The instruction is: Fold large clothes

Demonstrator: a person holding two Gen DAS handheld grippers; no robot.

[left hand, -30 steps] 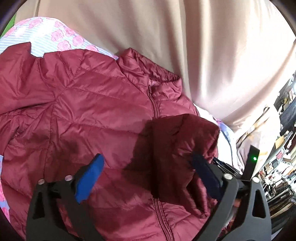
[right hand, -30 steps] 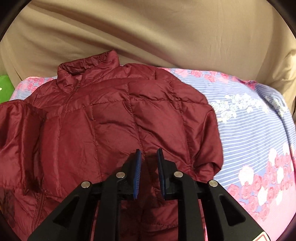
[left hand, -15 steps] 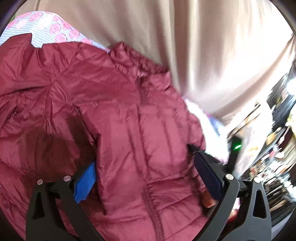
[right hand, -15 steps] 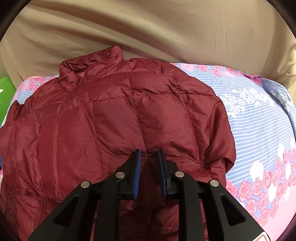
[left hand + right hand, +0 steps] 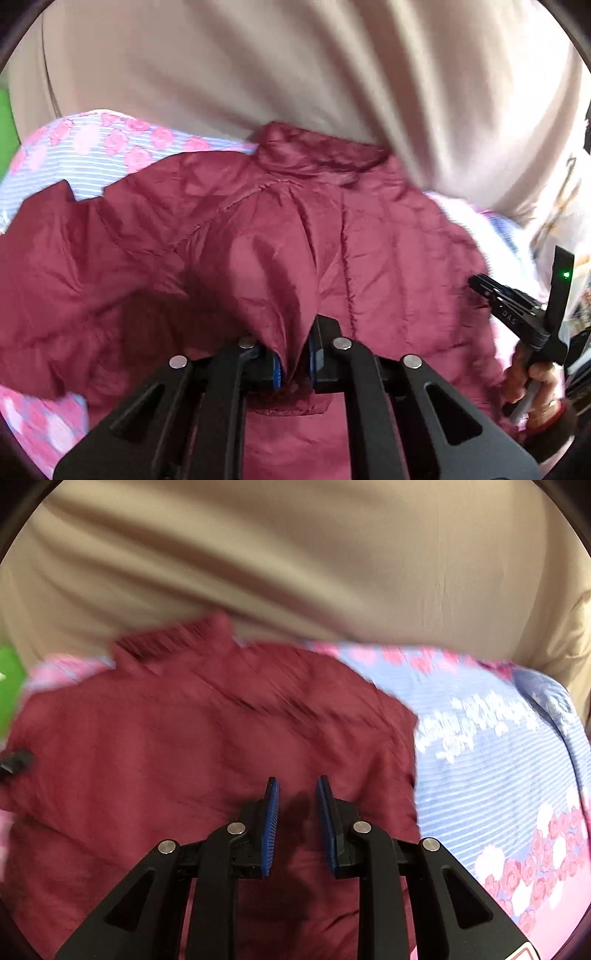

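Maroon quilted puffer jacket point(image 5: 369, 251) lies on floral striped bedsheet point(image 5: 498, 768), collar at 12 o'clock. Left gripper point(image 5: 293, 363) closing, a jacket fold pinched between its pads. Right gripper point(image 5: 297, 812) closing, narrow gap, nothing visibly gripped.

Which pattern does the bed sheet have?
Blue stripes with pink roses on the bed sheet; clearest in right wrist view.
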